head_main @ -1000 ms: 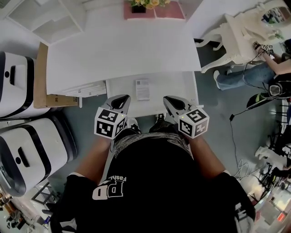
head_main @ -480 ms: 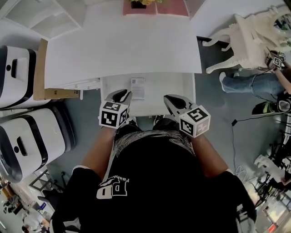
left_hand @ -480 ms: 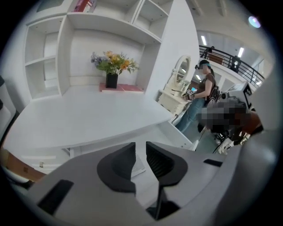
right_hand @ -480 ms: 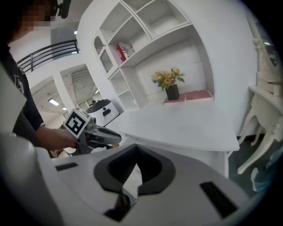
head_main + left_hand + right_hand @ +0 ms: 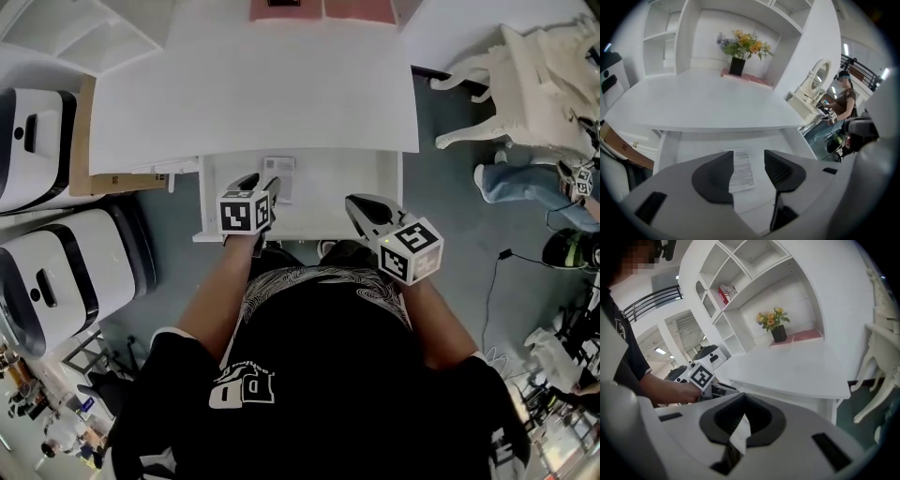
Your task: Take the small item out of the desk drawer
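Now in hand: the reach for the pick, as I judge it; nothing is lifted yet.
Drawer: the shallow white desk drawer point(image 5: 342, 192) stands pulled out from under the broad white desk top point(image 5: 253, 94), so its floor is open from above.
Paper slip: the small white printed paper slip point(image 5: 741, 171) lies flat on the drawer floor, left of the middle and close to the back edge.
Left gripper: the grey left gripper point(image 5: 259, 184) with dark pads tips down over the drawer's left half. Its jaws have just been opening and stand partly apart. The slip shows through the gap, not gripped, and the jaws look lined up to close across it.
Right gripper: the right gripper point(image 5: 356, 202) hangs over the drawer's front edge towards the right corner, jaws drawn together. A pale sliver shows in the slit; I cannot tell what it is. It is likely parked clear of the reach.
Risk: flat paper gives little edge to pinch.
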`<state>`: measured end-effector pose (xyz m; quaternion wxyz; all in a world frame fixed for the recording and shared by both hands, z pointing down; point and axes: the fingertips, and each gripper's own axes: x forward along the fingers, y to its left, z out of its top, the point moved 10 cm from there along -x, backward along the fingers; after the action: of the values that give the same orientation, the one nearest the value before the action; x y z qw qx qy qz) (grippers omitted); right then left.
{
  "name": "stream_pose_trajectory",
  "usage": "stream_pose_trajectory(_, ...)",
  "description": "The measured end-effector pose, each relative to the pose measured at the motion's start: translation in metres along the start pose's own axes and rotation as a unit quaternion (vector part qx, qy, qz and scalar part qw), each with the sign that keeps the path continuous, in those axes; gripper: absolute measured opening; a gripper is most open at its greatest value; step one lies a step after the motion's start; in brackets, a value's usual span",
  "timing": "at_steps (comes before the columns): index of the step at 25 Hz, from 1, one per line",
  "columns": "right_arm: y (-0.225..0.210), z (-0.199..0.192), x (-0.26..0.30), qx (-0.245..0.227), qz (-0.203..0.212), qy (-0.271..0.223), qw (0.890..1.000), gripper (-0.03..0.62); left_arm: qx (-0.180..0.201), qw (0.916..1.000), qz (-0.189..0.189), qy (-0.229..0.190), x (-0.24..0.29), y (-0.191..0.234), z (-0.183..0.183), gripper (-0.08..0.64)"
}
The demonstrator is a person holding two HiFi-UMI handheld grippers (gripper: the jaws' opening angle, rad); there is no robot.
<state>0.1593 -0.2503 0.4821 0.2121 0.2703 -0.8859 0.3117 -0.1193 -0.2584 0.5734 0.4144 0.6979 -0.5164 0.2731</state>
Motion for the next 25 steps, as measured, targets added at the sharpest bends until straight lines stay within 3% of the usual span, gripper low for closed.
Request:
stream_pose_trajectory(16, -0.055, 0.005, -0.011, 0.007, -0.009, 0.020, 1.000, 0.009, -0.067, 0.9921, 0.047, 0.096, 0.092, 0.017, -0.018, 0.310)
stream_pose_trajectory(25, -0.063, 0.000, -0.008, 0.009, -0.011, 0.031, 0.999, 0.009, -0.015, 0.9846, 0.076, 0.157, 0.123, 0.010, -0.028, 0.392)
